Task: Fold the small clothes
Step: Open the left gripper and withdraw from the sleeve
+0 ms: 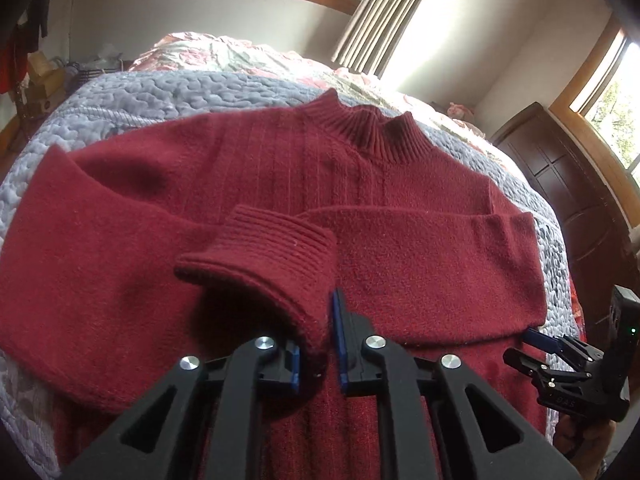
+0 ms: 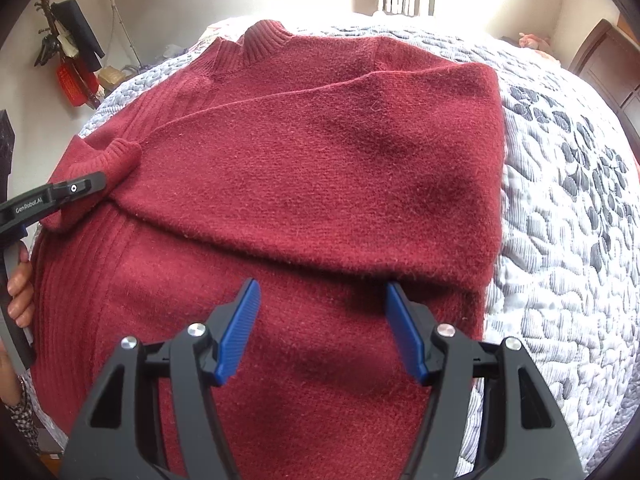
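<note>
While the red sweater (image 1: 280,168) is spread on the quilted bed (image 2: 560,184), its ribbed cuff (image 1: 272,256) is pinched by the left gripper (image 1: 318,356), likely for folding the sleeve across; the right gripper (image 2: 320,332) is held spread above.

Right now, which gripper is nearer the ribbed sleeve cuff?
Left. The left gripper is shut on the sleeve cuff, over the sweater's chest. The right gripper hangs open, apart from the cuff, over the sweater's lower body.
</note>
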Demonstrator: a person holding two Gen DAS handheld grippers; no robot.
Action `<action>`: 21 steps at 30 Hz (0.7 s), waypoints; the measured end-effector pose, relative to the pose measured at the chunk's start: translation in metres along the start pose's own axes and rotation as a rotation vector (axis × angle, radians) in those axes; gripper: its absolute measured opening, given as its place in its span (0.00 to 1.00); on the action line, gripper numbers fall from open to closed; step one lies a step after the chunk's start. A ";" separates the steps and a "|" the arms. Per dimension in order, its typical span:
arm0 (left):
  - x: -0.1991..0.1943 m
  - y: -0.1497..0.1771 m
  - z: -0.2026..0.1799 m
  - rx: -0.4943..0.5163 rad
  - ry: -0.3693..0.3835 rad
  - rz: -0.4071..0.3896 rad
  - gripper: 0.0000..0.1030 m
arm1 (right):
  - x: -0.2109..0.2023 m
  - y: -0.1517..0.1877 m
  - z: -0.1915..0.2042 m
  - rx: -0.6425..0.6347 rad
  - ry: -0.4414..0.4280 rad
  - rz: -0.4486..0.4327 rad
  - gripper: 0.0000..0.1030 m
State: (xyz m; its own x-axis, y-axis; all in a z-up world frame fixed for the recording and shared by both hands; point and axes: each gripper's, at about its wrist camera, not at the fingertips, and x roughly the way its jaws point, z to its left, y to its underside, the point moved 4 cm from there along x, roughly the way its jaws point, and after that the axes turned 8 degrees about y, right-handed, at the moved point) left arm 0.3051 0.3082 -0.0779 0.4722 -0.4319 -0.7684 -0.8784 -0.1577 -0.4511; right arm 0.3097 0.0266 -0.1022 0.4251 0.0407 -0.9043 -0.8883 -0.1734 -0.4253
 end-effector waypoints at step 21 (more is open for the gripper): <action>-0.029 0.010 0.018 -0.073 0.091 0.033 0.52 | -0.012 0.003 0.006 -0.002 -0.027 0.008 0.62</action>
State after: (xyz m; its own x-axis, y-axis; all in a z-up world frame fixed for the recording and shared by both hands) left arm 0.2842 0.3355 -0.0680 0.4374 -0.5166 -0.7361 -0.8979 -0.2047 -0.3898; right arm 0.3010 0.0320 -0.0930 0.4135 0.0655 -0.9081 -0.8911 -0.1757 -0.4184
